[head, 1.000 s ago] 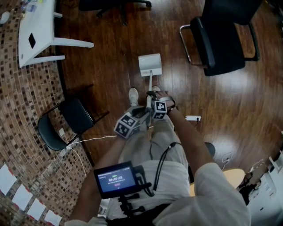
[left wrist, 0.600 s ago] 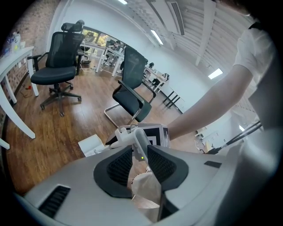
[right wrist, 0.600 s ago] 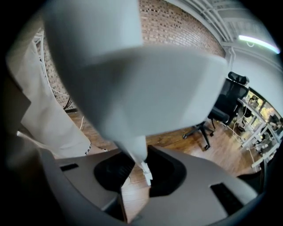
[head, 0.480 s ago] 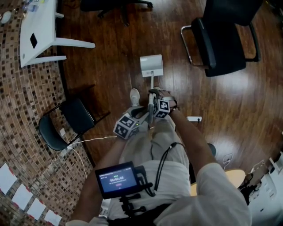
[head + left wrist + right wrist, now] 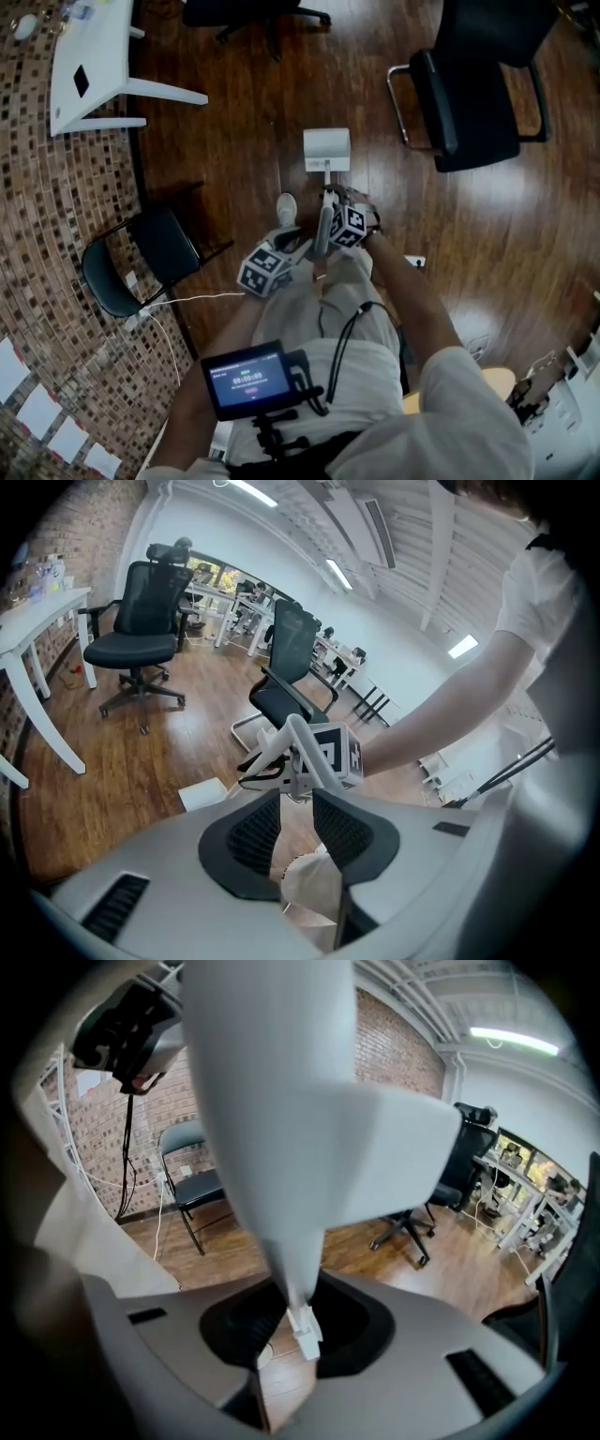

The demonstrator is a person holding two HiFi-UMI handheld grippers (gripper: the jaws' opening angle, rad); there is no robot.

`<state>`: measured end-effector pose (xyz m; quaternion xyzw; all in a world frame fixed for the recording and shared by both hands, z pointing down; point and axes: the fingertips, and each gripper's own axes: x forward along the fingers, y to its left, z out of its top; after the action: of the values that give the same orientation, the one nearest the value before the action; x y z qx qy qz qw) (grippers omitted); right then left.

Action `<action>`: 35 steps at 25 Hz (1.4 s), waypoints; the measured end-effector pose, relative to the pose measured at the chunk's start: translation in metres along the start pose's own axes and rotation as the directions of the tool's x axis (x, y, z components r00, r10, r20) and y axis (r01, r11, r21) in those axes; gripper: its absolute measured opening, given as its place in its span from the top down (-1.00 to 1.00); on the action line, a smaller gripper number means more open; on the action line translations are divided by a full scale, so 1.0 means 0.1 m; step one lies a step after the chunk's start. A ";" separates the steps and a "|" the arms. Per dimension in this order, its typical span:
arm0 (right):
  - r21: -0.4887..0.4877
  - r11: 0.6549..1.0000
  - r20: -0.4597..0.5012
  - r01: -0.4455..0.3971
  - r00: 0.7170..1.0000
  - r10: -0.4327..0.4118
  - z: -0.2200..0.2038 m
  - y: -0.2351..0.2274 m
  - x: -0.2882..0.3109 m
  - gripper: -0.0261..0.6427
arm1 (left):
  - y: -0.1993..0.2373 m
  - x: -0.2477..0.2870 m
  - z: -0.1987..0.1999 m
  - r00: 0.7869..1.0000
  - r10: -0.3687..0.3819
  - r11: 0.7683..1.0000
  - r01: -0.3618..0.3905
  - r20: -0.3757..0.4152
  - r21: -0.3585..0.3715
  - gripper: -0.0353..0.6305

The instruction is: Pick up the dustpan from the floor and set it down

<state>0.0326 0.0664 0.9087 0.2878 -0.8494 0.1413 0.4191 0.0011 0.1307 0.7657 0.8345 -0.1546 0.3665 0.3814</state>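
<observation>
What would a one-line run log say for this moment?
dustpan: white, held by its handle | right gripper: shut on the handle | left gripper: open, empty | stage: gripped, not yet set down

The white plastic long-handled dustpan (image 5: 281,1101) runs off the top edge of the right gripper view. From above, the right gripper (image 5: 328,202) hides part of its handle, and a black wheeled office chair (image 5: 253,11) is cropped at the top.
</observation>
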 end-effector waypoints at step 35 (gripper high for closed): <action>0.290 0.944 0.187 0.155 0.959 -0.214 0.34 -0.62 -1.68 0.62 | -0.10 -1.10 0.97 0.933 0.122 0.992 -0.128 0.338 -0.005 0.59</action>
<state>0.1298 0.0628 0.7550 0.4349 -0.8314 0.1847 0.2924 -0.0206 0.0621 0.6378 0.8766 -0.2674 0.2427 0.3180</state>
